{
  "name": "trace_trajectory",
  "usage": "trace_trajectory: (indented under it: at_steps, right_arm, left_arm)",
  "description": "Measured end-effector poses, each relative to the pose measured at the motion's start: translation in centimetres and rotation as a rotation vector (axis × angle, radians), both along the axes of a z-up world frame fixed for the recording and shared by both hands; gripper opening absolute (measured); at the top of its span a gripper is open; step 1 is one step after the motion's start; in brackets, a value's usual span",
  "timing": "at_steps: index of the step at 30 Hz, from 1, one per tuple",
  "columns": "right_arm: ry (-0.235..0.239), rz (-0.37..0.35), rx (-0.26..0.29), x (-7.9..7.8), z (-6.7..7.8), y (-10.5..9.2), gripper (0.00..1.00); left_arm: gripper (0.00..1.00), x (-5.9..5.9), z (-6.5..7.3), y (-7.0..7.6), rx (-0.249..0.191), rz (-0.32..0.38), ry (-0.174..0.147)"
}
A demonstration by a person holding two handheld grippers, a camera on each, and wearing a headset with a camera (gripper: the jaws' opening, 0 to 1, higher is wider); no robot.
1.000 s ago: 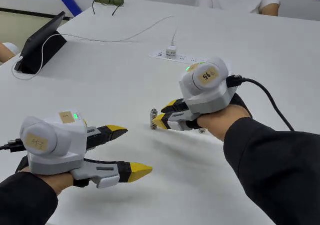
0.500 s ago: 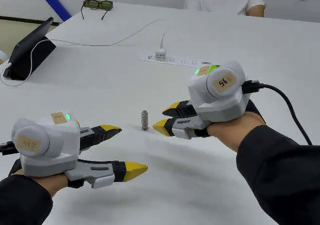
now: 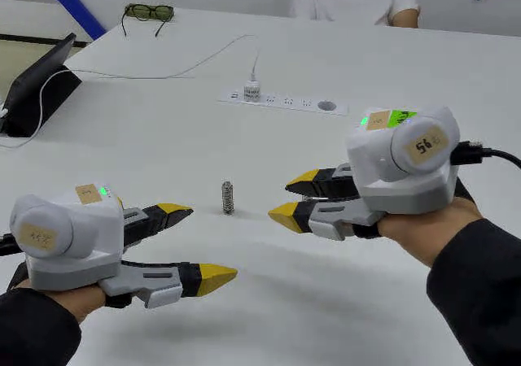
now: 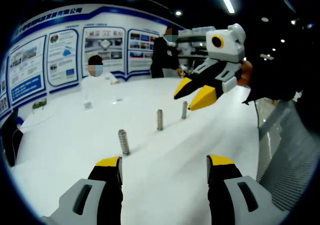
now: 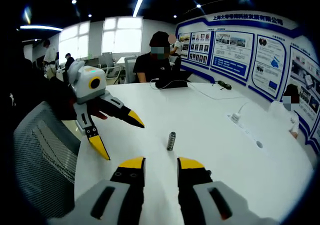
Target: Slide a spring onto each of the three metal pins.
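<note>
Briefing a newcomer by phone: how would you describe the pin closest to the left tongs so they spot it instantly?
On the white table, three small pins stand upright in a row. It is the end pin, nearest the left tongs, farthest from the right tongs.

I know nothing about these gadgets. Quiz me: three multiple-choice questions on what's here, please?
1. Where do the glasses lie? A) the table's far left corner B) its near edge C) the floor
2. How many upright springs show in the left gripper view? A) one B) three C) five
3. The left gripper is: A) shut on a spring B) open, empty C) shut, empty
Answers: 1A, they rest at that corner. 2B, three stand in a row. 3B, its tips stand apart with nothing between.
</note>
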State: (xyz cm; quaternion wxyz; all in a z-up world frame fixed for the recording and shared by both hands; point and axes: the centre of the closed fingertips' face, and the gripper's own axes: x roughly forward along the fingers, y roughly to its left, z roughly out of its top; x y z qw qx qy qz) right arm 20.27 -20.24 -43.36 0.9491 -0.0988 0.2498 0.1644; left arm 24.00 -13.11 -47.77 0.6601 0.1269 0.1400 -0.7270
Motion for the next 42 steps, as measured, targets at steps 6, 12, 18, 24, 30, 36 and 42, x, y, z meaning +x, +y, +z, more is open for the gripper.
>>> trace_trajectory:
  at_steps: [6, 12, 18, 24, 30, 36, 42]
  right_arm:
    - [-0.004, -0.036, 0.002, -1.5, 0.1, -1.4, 0.27]
    - [-0.016, -0.067, 0.003, -3.2, 0.1, -2.9, 0.28]
    - [-0.019, -0.098, 0.006, -5.2, -0.2, -4.2, 0.3]
    - [-0.022, -0.144, 0.01, -6.9, -0.6, -5.6, 0.31]
    - [-0.035, -0.187, 0.021, -8.1, -0.7, -6.9, 0.33]
    - [-0.042, -0.216, 0.031, -8.9, -1.3, -8.4, 0.37]
    - [-0.043, -0.239, 0.036, -9.9, -2.2, -9.4, 0.43]
  left_arm:
    - [0.7, -0.2, 0.2, -0.1, -0.001, -0.002, 0.0]
    - [0.71, -0.5, 0.4, -0.1, -0.005, -0.005, -0.001]
    - [0.71, -0.5, 0.4, -0.1, -0.004, -0.006, -0.002]
    - [0.72, -0.7, 0.2, -0.2, 0.0, -0.009, -0.001]
    - [0.72, -0.7, 0.0, -0.2, 0.001, -0.011, 0.003]
    - [0.72, -0.5, -0.2, -0.1, 0.004, -0.008, 0.003]
    - [0.72, -0.5, -0.4, 0.0, 0.008, -0.005, 0.005]
